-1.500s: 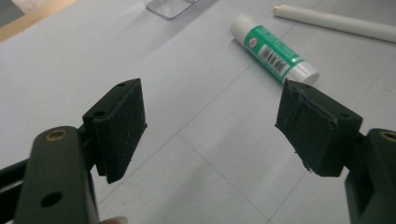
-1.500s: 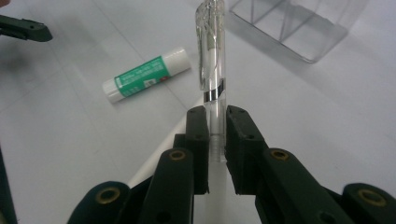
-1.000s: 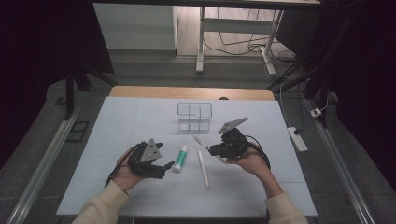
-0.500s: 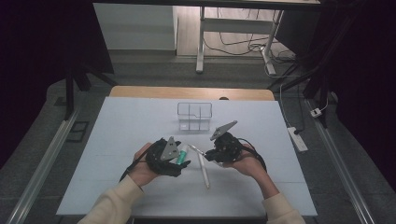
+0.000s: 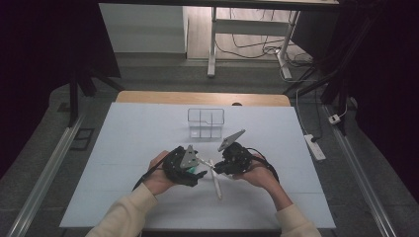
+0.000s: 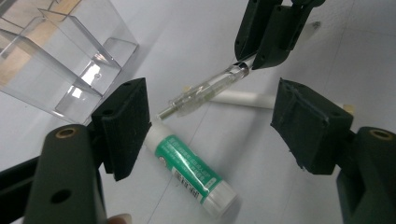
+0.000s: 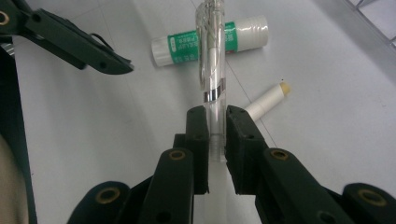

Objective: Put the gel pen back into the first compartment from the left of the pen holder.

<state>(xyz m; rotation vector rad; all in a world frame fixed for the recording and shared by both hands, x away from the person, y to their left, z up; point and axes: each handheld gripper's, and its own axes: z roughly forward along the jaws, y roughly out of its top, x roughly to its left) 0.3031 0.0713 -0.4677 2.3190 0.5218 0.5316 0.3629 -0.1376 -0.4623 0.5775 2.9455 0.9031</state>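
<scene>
My right gripper (image 7: pixel 217 126) is shut on the end of a clear pen (image 7: pixel 212 56), which it holds level just above the table. In the high view it (image 5: pixel 220 165) points left at my left gripper (image 5: pixel 195 168). The left gripper (image 6: pixel 217 126) stands open; its jaws have just been closing a little. The pen's tip (image 6: pixel 205 91) reaches into the gap near the left pad without touching either pad. A green-and-white glue stick (image 6: pixel 191 168) lies on the table below the gap. A white stick (image 6: pixel 243 99) lies behind the pen.
A clear plastic organizer (image 5: pixel 206 122) with several compartments stands on the pale blue table top (image 5: pixel 123 148), beyond both grippers. The white stick (image 5: pixel 216 181) lies between my hands. The table's wooden far edge (image 5: pixel 148 97) is well behind.
My left gripper has moved right, over the glue stick and up to the pen's tip. The right gripper has kept the pen and hardly shifted.
</scene>
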